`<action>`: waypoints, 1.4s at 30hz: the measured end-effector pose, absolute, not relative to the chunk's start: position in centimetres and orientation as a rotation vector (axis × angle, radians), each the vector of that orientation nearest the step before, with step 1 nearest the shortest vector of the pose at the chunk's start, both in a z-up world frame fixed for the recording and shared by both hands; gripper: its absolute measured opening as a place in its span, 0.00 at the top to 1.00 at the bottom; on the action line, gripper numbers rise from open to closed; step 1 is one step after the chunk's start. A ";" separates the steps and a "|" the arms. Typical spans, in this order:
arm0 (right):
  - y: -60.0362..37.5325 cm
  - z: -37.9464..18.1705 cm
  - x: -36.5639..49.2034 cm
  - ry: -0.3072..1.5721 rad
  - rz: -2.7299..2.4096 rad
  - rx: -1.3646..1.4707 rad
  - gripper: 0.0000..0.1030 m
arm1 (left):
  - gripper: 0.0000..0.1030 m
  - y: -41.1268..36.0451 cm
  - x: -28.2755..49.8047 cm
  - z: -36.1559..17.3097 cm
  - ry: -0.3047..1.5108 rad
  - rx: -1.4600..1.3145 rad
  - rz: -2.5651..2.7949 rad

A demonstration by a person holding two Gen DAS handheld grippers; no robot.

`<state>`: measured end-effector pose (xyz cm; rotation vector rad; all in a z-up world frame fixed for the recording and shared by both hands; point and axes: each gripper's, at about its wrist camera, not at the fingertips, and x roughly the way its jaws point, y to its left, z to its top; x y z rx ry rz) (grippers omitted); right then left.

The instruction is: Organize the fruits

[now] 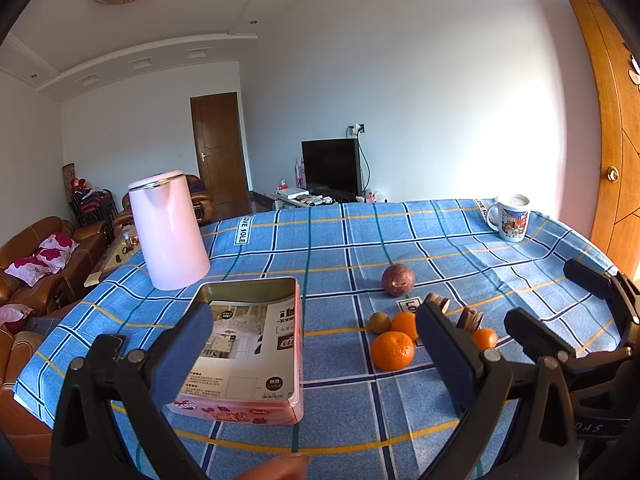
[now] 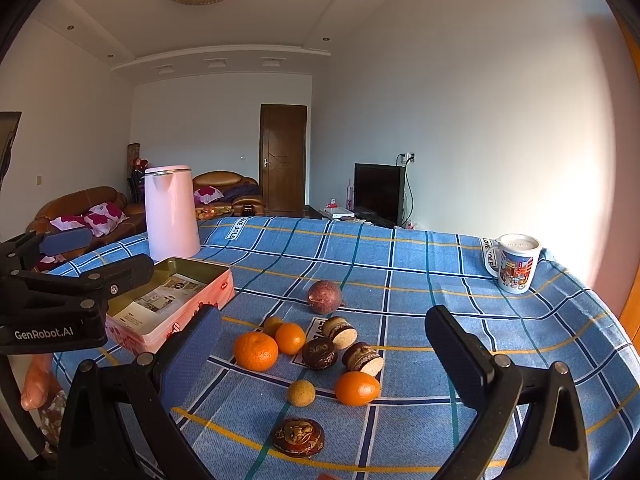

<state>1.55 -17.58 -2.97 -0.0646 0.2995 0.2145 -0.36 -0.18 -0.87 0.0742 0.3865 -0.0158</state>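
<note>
Fruits lie on a blue checked tablecloth (image 2: 400, 280): a big orange (image 2: 256, 351), two smaller oranges (image 2: 290, 338) (image 2: 357, 388), a purple passion fruit (image 2: 324, 297) and two small tan fruits (image 2: 301, 392) (image 2: 273, 325). Several brown pastries (image 2: 319, 354) lie among them. An open pink tin (image 2: 188, 300), lined with a printed paper, stands to their left. My left gripper (image 1: 316, 348) is open above the tin's right side (image 1: 296, 360). My right gripper (image 2: 324, 356) is open above the fruit pile. Both are empty.
A pink kettle (image 2: 172, 212) stands behind the tin at the far left. A printed mug (image 2: 516, 264) stands at the far right corner. The table edges fall away left and right. A wooden door (image 1: 616, 140) is close on the right.
</note>
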 end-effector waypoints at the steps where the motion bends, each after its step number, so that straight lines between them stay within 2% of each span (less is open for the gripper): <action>1: -17.6 -3.0 1.5 0.300 0.214 -0.064 0.01 | 0.00 -0.3 -0.3 -1.0 0.389 0.074 -0.015; 13: -20.7 -4.8 1.7 0.346 0.125 -0.053 0.01 | 0.00 -3.2 1.0 -4.3 0.450 0.094 -0.063; 18: -23.6 -7.0 2.3 0.402 0.068 -0.012 0.01 | 0.01 -5.8 2.6 -7.1 0.559 0.087 -0.155; 23: -25.8 -8.5 3.1 0.450 0.018 0.030 0.01 | 0.13 -9.2 3.0 -9.1 0.642 0.118 -0.275; 25: -26.3 -8.7 3.2 0.458 0.019 0.046 0.01 | 0.26 -10.2 3.0 -9.7 0.666 0.125 -0.320; 26: -26.6 -8.8 3.2 0.462 0.021 0.052 0.01 | 0.28 -10.6 2.9 -9.8 0.668 0.130 -0.333; 30: -27.1 -9.2 3.6 0.481 0.052 0.086 0.13 | 0.36 -11.6 2.9 -10.3 0.691 0.143 -0.369; 32: -26.9 -9.4 3.8 0.488 0.065 0.090 0.16 | 0.37 -11.9 2.7 -10.4 0.699 0.150 -0.385; 35: -26.5 -9.5 4.1 0.495 0.078 0.086 0.19 | 0.44 -12.3 2.5 -10.6 0.706 0.156 -0.424; 36: -26.3 -9.5 4.2 0.499 0.086 0.086 0.22 | 0.52 -12.5 2.3 -10.6 0.702 0.165 -0.435; 37: -26.1 -9.5 4.3 0.502 0.092 0.082 0.25 | 0.64 -12.6 2.3 -10.6 0.698 0.167 -0.452; 42: -25.2 -9.5 5.1 0.527 0.132 0.072 0.30 | 0.66 -11.9 2.4 -10.5 0.702 0.141 -0.478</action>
